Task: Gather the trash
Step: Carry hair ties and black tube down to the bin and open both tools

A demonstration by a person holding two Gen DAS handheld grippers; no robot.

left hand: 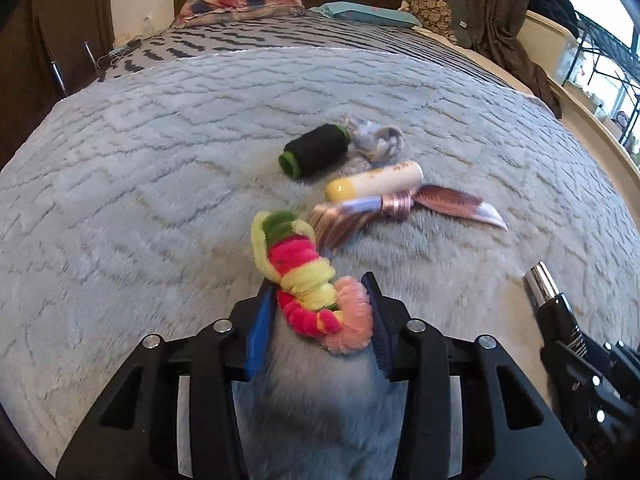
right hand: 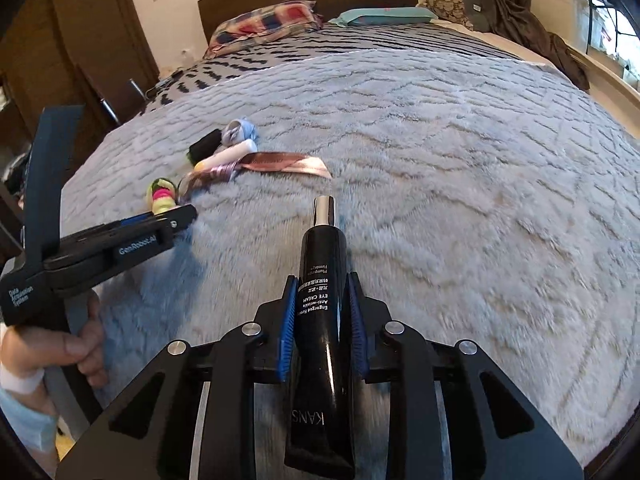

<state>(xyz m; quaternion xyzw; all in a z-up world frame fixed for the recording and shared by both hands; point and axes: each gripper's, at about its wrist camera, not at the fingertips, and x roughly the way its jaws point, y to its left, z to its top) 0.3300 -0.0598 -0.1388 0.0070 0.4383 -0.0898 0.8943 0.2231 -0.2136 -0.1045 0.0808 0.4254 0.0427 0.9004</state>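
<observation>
My left gripper (left hand: 320,300) is shut on a bundle of fuzzy pipe cleaners (left hand: 304,276), green, pink and yellow, and holds it just above the grey blanket (left hand: 140,200). My right gripper (right hand: 322,300) is shut on a black eye cream tube (right hand: 322,292) with a silver cap pointing forward. Beyond the bundle lie a black roller with green ends (left hand: 314,150), a white and yellow tube (left hand: 374,180), a pink ribbon (left hand: 400,208) and a crumpled grey-white scrap (left hand: 376,138). The left gripper (right hand: 176,216) also shows in the right wrist view, with the bundle (right hand: 162,196).
The bed has a plaid pillow (left hand: 244,0) and a teal pillow (left hand: 368,14) at the headboard. A dark wardrobe (right hand: 92,40) stands left. Clothes (left hand: 504,20) hang at the right by a window shelf (left hand: 592,60). My hand (right hand: 60,344) holds the left gripper.
</observation>
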